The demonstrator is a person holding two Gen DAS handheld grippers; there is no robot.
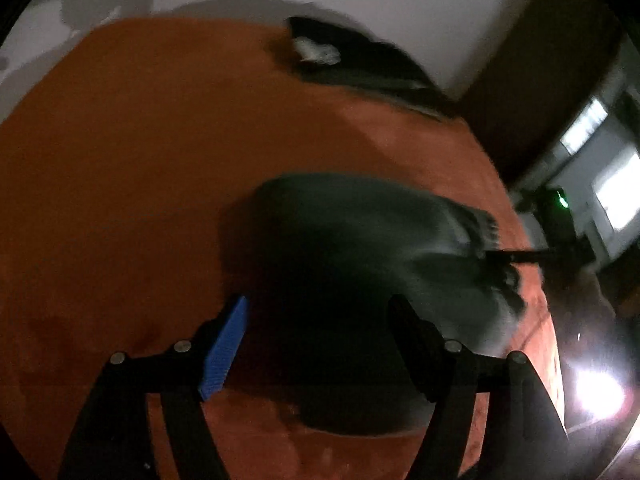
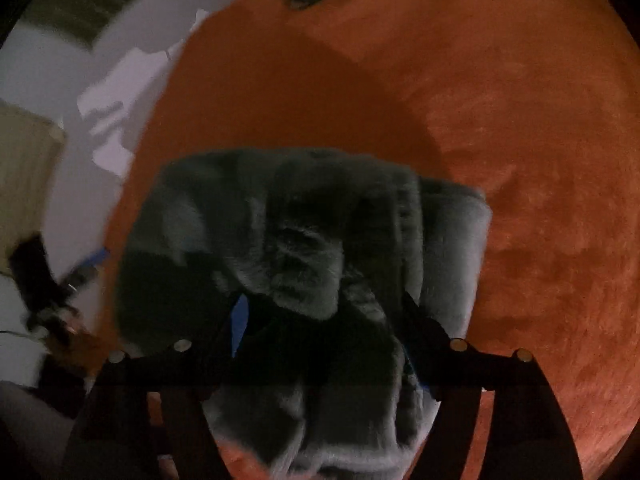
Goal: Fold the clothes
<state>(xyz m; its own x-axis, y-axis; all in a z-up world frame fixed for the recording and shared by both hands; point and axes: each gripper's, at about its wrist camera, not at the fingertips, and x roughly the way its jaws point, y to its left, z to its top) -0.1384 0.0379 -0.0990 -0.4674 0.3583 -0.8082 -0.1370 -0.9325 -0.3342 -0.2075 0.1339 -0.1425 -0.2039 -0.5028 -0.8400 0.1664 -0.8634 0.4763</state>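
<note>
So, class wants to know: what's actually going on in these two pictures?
A person with a gripper in each hand is folding clothes on an orange surface. A fluffy dark grey garment lies bunched there. The left gripper is open above one end of it, nothing between its fingers. The right gripper has grey fabric between its fingers; whether it grips is unclear. Another dark folded item lies at the far edge.

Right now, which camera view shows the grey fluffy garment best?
The right wrist view: the grey fluffy garment fills the frame centre, with its pile and folds clear. The left wrist view shows it darker, blurred and partly shadowed.
</note>
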